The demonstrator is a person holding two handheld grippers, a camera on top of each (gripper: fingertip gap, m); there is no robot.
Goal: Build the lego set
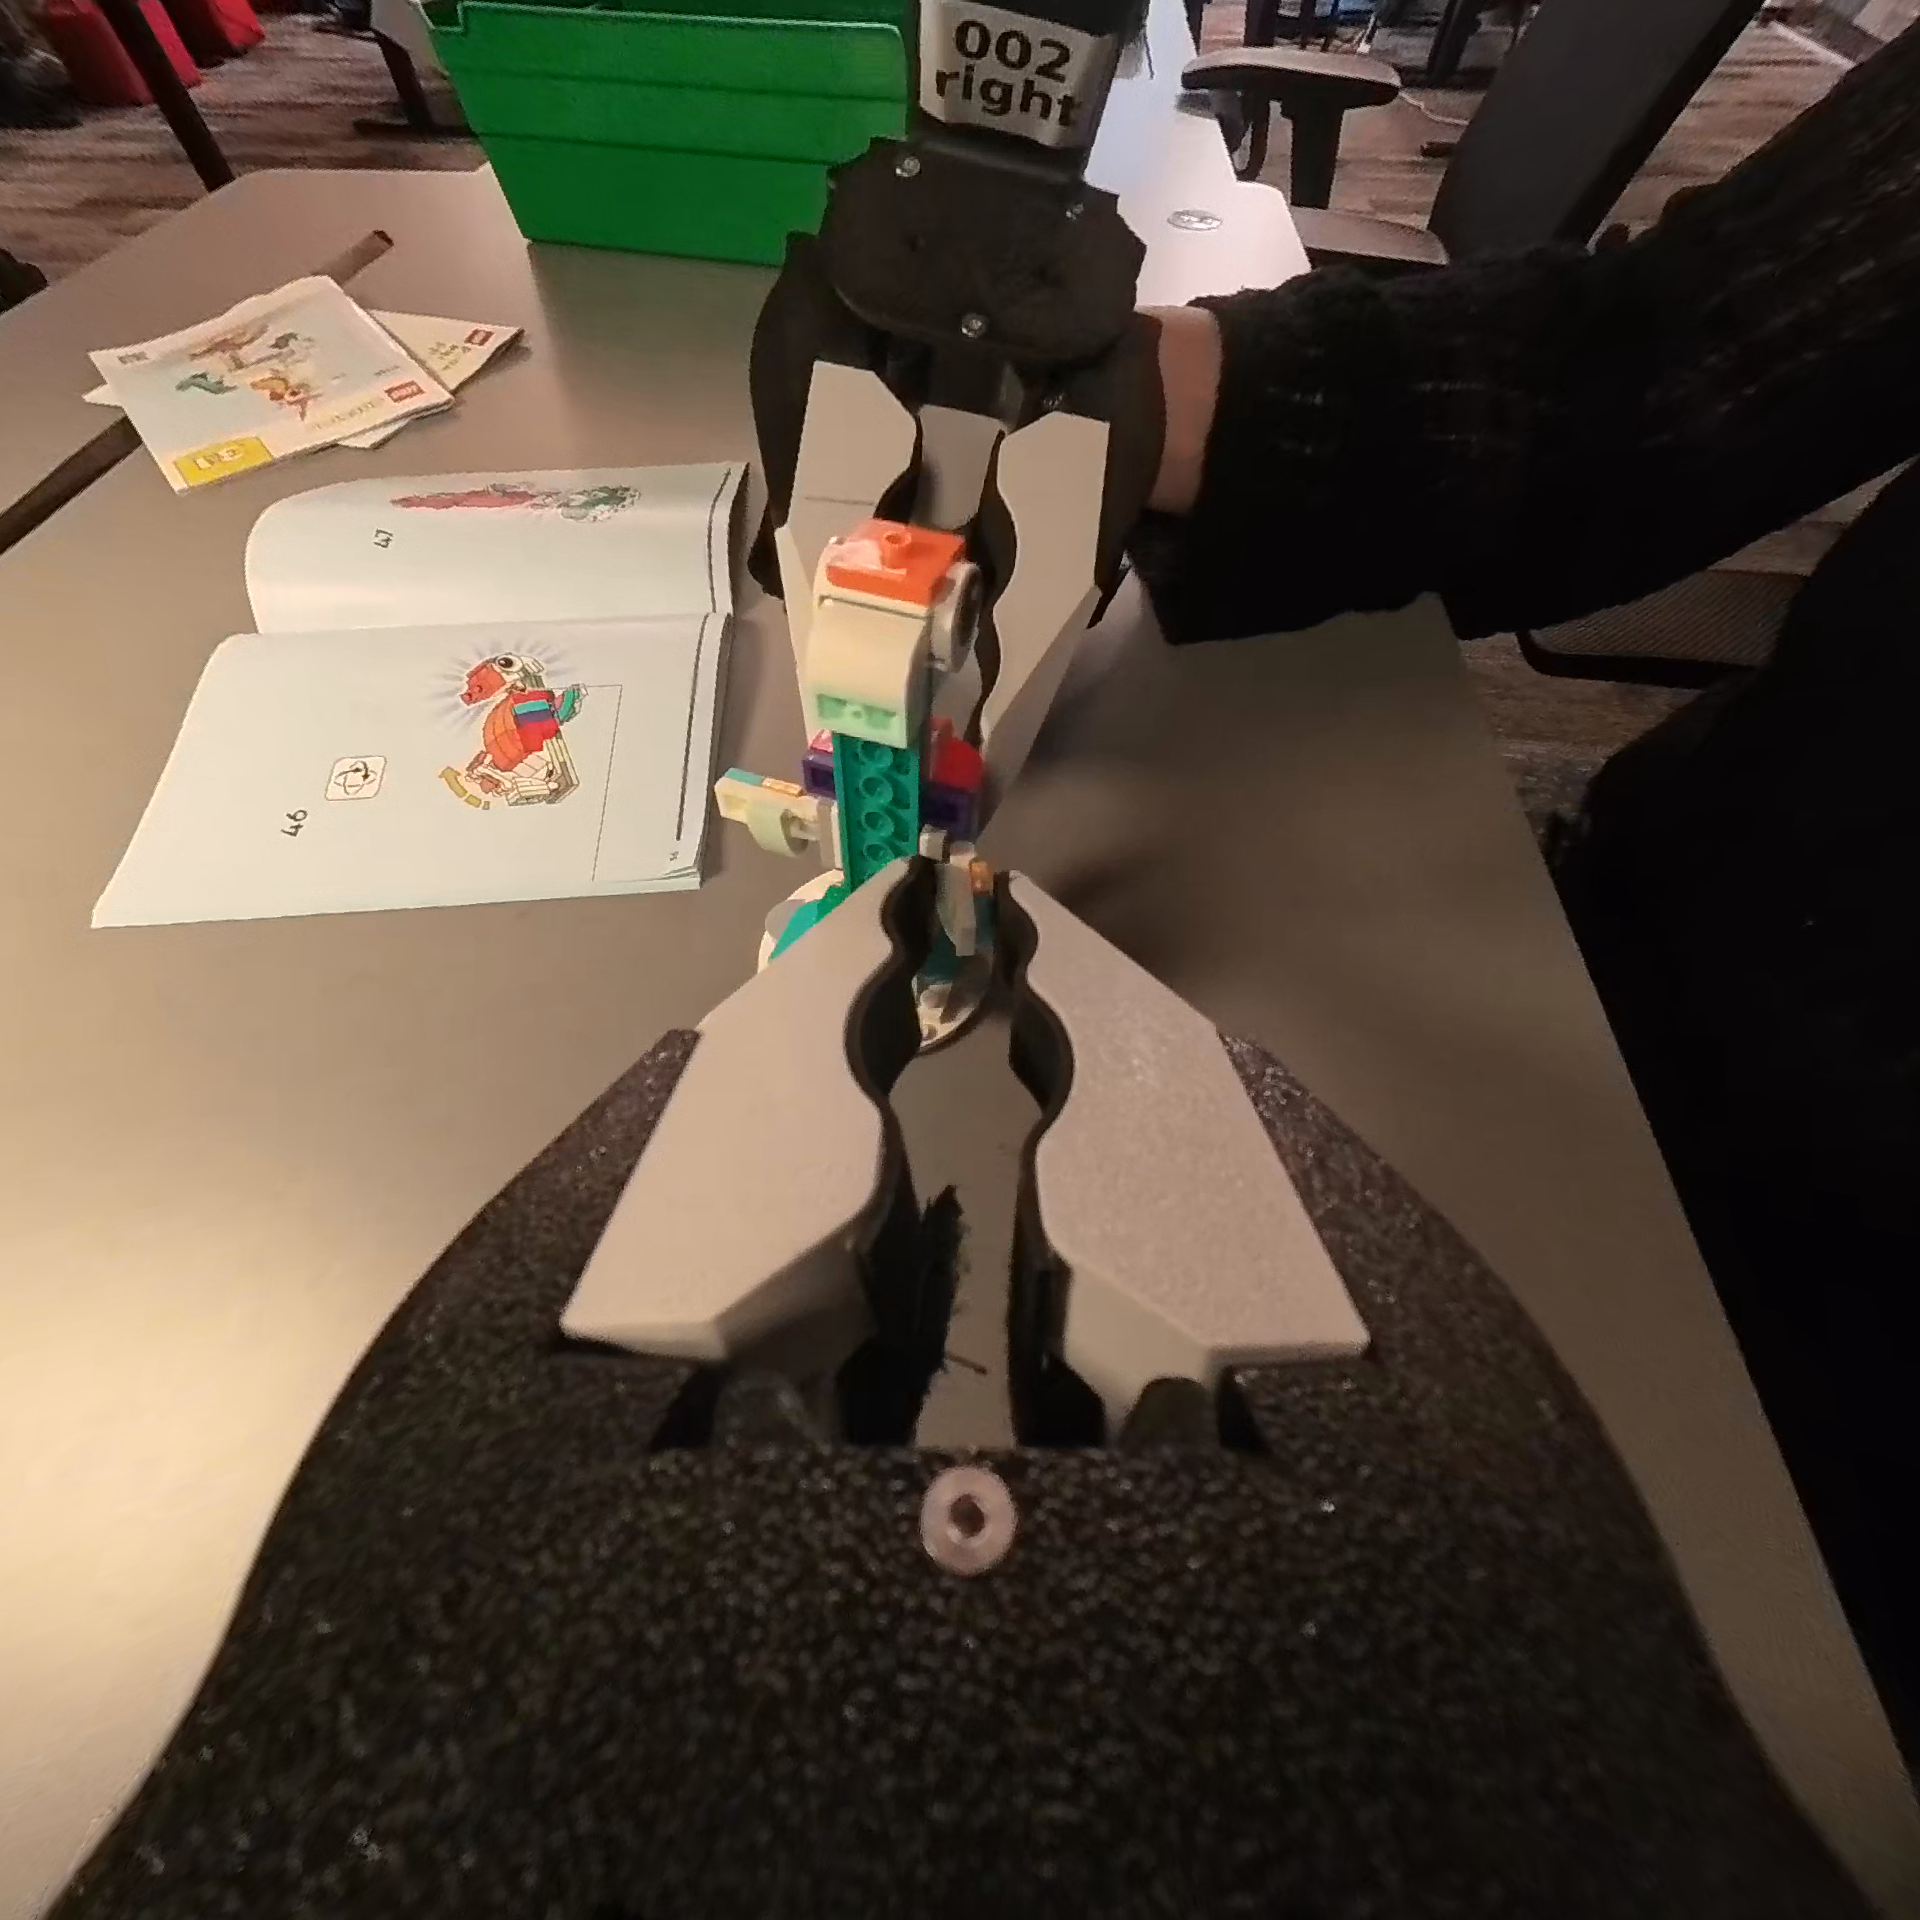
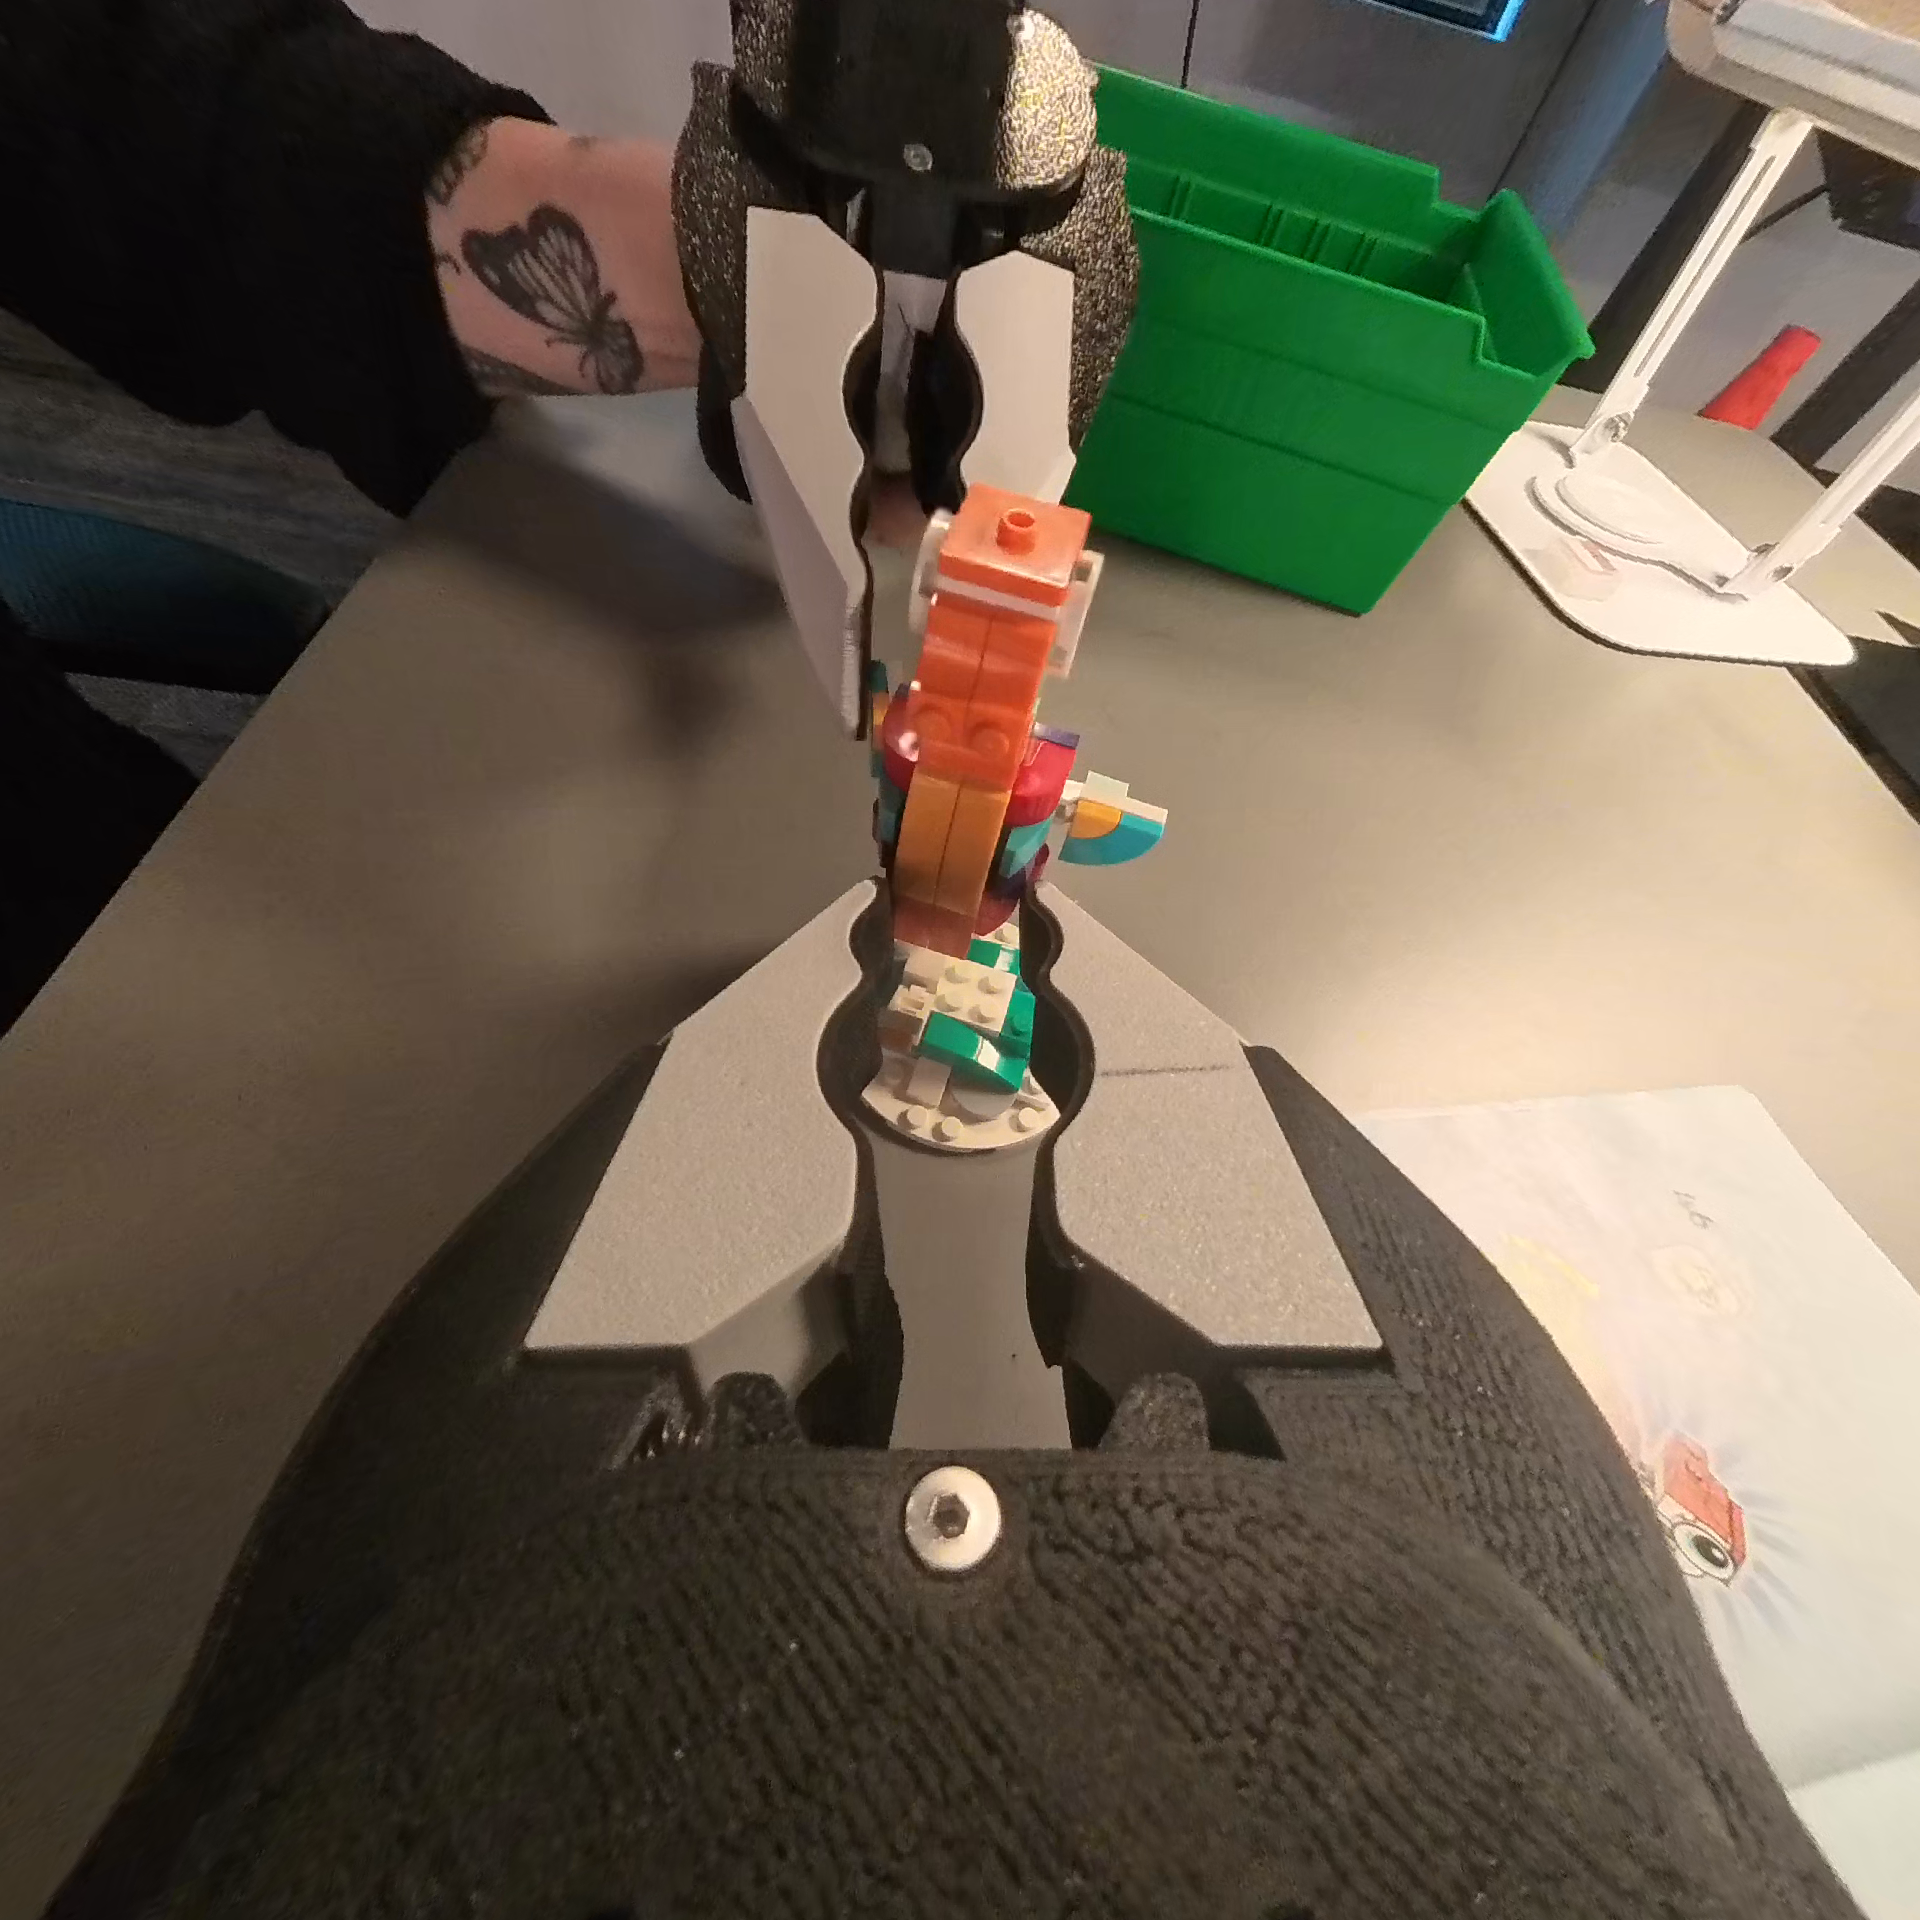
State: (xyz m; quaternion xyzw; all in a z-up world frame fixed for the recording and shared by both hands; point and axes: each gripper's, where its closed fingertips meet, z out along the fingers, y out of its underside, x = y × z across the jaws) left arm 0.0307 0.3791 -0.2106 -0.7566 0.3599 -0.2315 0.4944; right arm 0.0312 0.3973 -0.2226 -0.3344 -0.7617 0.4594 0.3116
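A lego seahorse model (image 2: 971, 727) stands upright on its round light grey base (image 2: 935, 1127) on the grey table. It has an orange head, a yellow belly and teal parts; its teal back shows in the left wrist view (image 1: 883, 800). My left gripper (image 1: 961, 878) is closed on the model's lower stem from one side. My right gripper (image 2: 956, 894) is closed on the belly from the opposite side. The two grippers face each other across the model, and each one's fingers (image 1: 1039, 603) (image 2: 821, 603) flank the head in the other's view.
An open instruction booklet (image 1: 416, 769) lies left of the model, with more booklets (image 1: 281, 384) behind it. A green bin (image 1: 665, 135) stands at the table's far end. A white stand (image 2: 1662, 582) is beside the bin. A person's sleeved arm (image 1: 1507, 436) reaches in over the table's edge. My two grippers' fingertips are within a few centimetres of each other.
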